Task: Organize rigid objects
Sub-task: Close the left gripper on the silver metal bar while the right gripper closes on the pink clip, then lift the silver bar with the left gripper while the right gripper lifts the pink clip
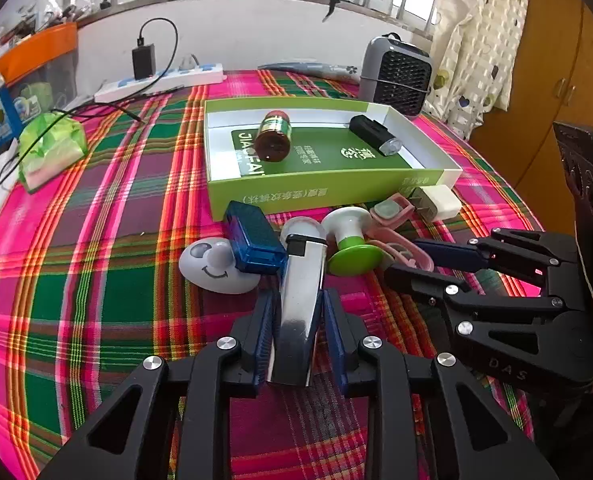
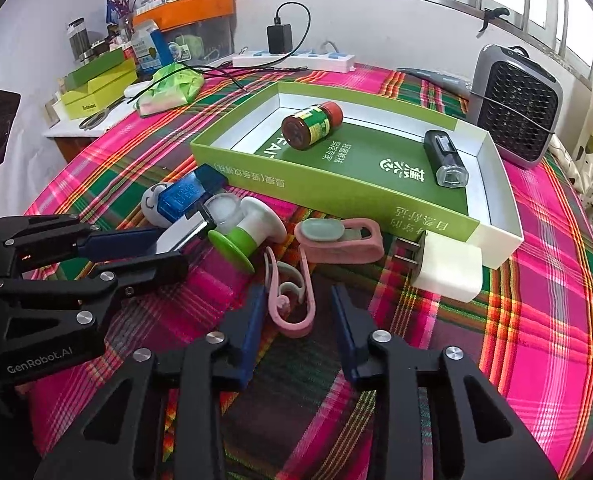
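Gripping a silver lighter [image 1: 298, 300] between both blue pads, the left gripper [image 1: 298, 312] has its fingers narrowed onto the metal body, which lies on the plaid surface [image 1: 96, 280] among a small pile (blue case [image 1: 254, 242], green-and-white stopper [image 1: 350, 240]). The right gripper [image 2: 296, 312] has its fingers partly apart around a pink clip [image 2: 292, 300], pads not touching it. Behind sits a green box [image 2: 336, 200] holding a brown bottle [image 2: 310, 124] and a black flashlight [image 2: 444, 156]
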A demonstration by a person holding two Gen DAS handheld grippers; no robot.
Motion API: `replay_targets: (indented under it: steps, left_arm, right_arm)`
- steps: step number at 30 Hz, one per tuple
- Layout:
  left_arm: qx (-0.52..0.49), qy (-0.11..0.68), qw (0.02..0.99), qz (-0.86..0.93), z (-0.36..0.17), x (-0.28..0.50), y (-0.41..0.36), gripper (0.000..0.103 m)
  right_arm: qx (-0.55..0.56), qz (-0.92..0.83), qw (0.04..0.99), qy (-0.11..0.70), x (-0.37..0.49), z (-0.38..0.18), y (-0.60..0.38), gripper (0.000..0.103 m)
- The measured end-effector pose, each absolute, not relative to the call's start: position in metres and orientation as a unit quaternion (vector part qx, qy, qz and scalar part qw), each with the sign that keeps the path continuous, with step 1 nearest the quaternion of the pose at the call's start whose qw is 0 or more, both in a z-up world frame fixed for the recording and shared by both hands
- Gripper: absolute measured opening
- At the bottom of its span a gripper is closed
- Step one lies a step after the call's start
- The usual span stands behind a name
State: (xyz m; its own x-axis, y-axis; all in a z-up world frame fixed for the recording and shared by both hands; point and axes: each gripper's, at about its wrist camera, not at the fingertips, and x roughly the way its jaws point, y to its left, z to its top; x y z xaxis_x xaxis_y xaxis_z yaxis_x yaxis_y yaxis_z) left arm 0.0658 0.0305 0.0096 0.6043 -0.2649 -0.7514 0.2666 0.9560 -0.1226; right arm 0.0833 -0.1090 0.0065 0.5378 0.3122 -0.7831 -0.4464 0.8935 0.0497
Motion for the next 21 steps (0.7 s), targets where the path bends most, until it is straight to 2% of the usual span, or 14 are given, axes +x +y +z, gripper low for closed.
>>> replay_targets:
  steps: [1, 21]
  left_arm:
    - [0.001, 0.419, 0.896, -0.149, 0.0096, 0.0655, 0.0305, 0.024]
    - [0.002, 0.417, 0.897, -0.147, 0.0098, 0.0644, 0.0293, 0.022]
  right_arm:
    - [-0.078, 0.217, 0.874, 0.429, 0.0831, 0.0064, -0.1091, 0.027]
    - [-0.073, 0.218, 0.875, 0.427, 0.0797, 0.0085, -0.1129, 0.025]
